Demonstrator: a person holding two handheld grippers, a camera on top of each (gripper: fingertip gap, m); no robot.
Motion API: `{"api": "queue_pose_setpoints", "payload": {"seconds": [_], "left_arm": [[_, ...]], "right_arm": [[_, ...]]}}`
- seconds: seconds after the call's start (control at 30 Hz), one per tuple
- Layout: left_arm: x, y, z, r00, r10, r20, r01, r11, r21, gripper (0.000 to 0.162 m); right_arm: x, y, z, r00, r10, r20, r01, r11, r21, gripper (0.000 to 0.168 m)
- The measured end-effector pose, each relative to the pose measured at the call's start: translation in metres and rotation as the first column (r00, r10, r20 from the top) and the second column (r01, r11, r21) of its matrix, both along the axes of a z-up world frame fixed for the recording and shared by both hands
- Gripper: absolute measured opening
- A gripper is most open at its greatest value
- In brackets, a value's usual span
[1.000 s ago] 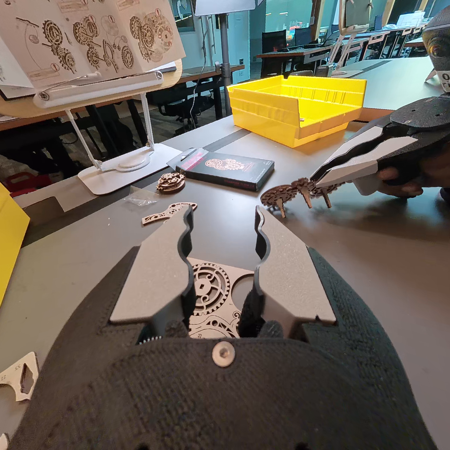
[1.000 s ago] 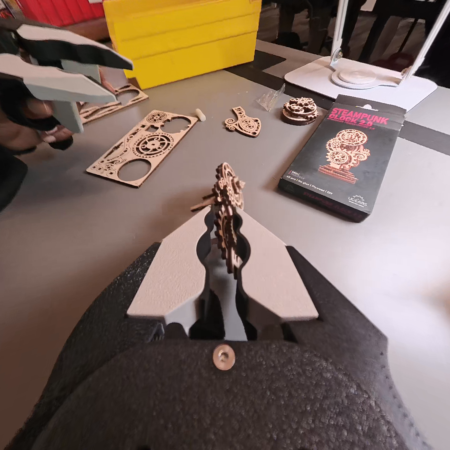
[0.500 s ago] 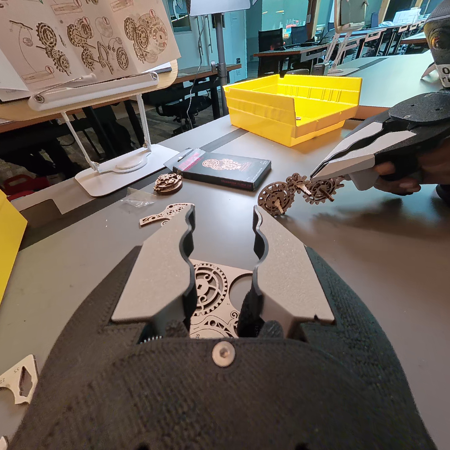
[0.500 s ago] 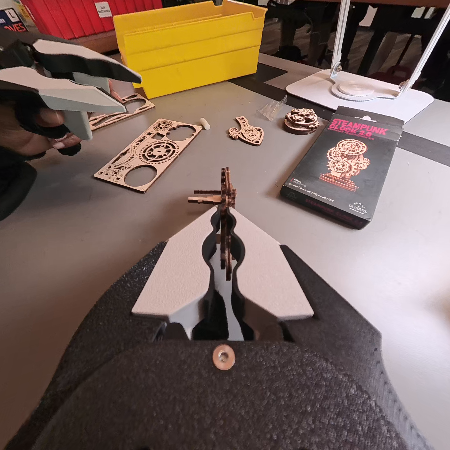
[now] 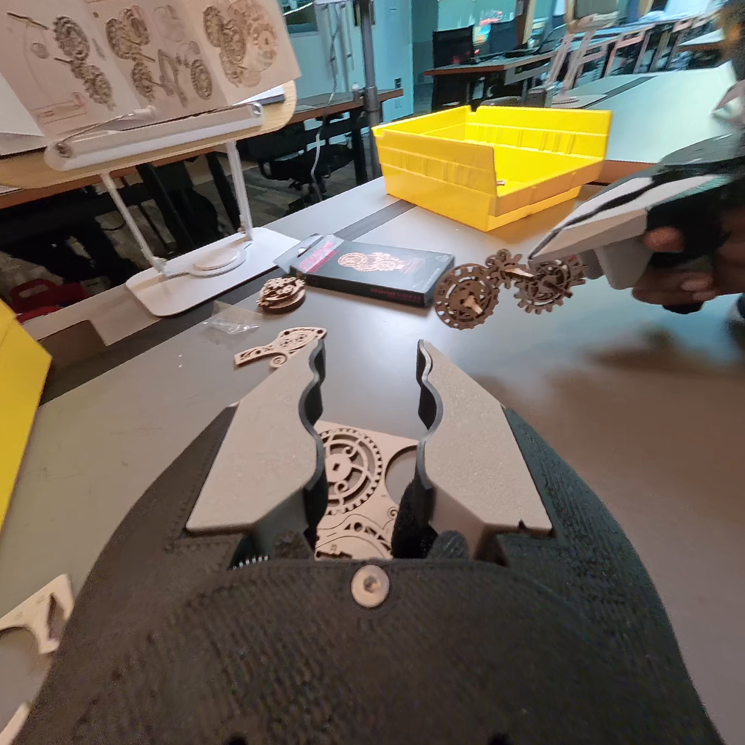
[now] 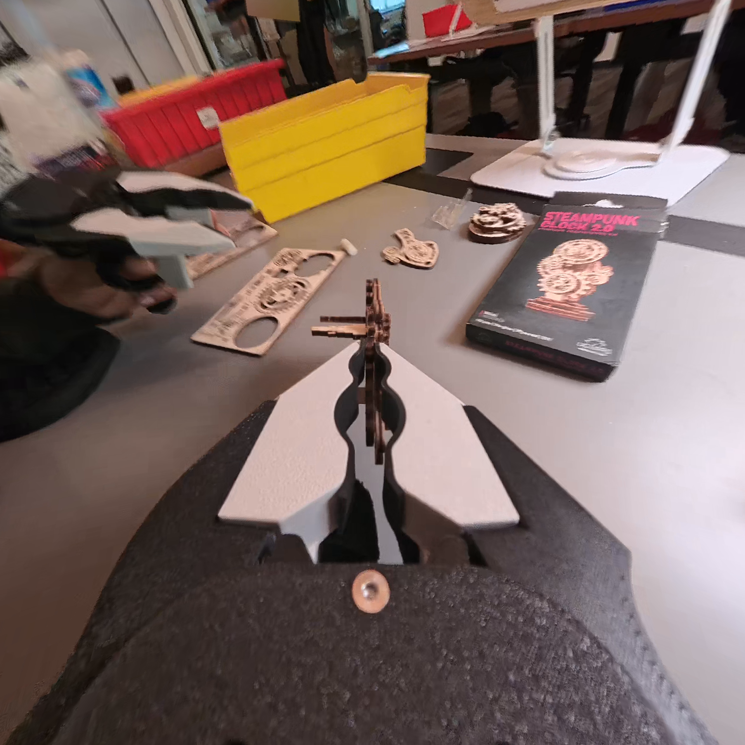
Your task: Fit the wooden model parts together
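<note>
My right gripper (image 6: 370,350) is shut on a dark wooden gear assembly (image 6: 373,318) with pegs sticking out to the left, held edge-on above the table. The assembly also shows in the left wrist view (image 5: 504,284), hanging from the right gripper (image 5: 534,254). My left gripper (image 5: 370,354) is open and empty, hovering over a pale laser-cut wooden sheet (image 5: 354,467). That sheet (image 6: 268,298) and the left gripper (image 6: 238,221) show at the left of the right wrist view. A flat scroll-shaped wooden piece (image 5: 280,346) and a round gear stack (image 5: 281,293) lie on the table.
A black model box (image 5: 375,270) lies mid-table. A yellow bin (image 5: 496,161) stands at the back, another yellow bin (image 6: 326,137) and a red bin (image 6: 193,113) nearby. A white stand (image 5: 201,266) holds an instruction sheet (image 5: 141,52). A small clear bag (image 5: 232,320) and another wooden fret (image 5: 36,629) lie nearby. Across from one pair of fingers to the other is roughly 15 cm. The round gear stack (image 5: 281,293) sits 20 cm or so from the ends of my left fingers. The right camera catches it too, in the right wrist view (image 6: 485,219).
The right gripper has lifted the gear assembly off the table and turned it from flat to edge-on. The left gripper has stayed open over the sheet.
</note>
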State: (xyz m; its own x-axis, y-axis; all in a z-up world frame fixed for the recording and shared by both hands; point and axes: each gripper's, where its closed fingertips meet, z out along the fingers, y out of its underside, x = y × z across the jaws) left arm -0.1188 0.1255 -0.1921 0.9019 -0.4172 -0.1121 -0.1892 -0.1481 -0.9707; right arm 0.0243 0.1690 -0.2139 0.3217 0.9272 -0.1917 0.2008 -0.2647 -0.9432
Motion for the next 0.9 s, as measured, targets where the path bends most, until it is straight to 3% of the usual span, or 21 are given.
{"api": "queue_pose_setpoints", "payload": {"seconds": [0.1, 0.2, 0.4, 0.5, 0.6, 0.7, 0.9], "left_arm": [[-0.021, 0.004, 0.003, 0.997, 0.073, 0.010, -0.073, 0.997, -0.011, 0.043], [-0.050, 0.007, 0.008, 0.987, 0.160, 0.033, -0.160, 0.987, -0.026, 0.042], [-0.106, 0.004, 0.003, 0.956, 0.292, 0.018, -0.289, 0.951, -0.114, 0.045], [-0.133, -0.007, -0.011, 0.945, 0.325, -0.018, -0.322, 0.922, -0.214, 0.047], [-0.163, -0.032, -0.035, 0.938, 0.335, -0.092, -0.344, 0.859, -0.380, 0.058], [-0.183, -0.064, -0.052, 0.929, 0.368, -0.034, -0.335, 0.801, -0.496, 0.073], [-0.184, -0.114, -0.083, 0.894, 0.442, -0.072, -0.397, 0.707, -0.585, 0.105]], "right_arm": [[0.013, 0.021, -0.024, 0.945, -0.171, 0.277, 0.089, 0.954, 0.285, 0.001], [0.017, 0.025, -0.033, 0.875, -0.256, 0.411, 0.018, 0.865, 0.502, 0.002], [0.000, 0.004, -0.019, 0.941, -0.129, 0.314, -0.028, 0.893, 0.450, 0.031], [-0.003, -0.002, -0.001, 0.973, -0.093, 0.213, -0.011, 0.898, 0.439, 0.034], [-0.004, -0.006, 0.011, 0.984, -0.079, 0.157, 0.000, 0.893, 0.450, 0.034], [-0.005, -0.009, 0.013, 0.986, -0.071, 0.153, -0.006, 0.892, 0.452, 0.033], [-0.008, -0.014, 0.010, 0.984, -0.056, 0.169, -0.028, 0.889, 0.457, 0.032]]}}
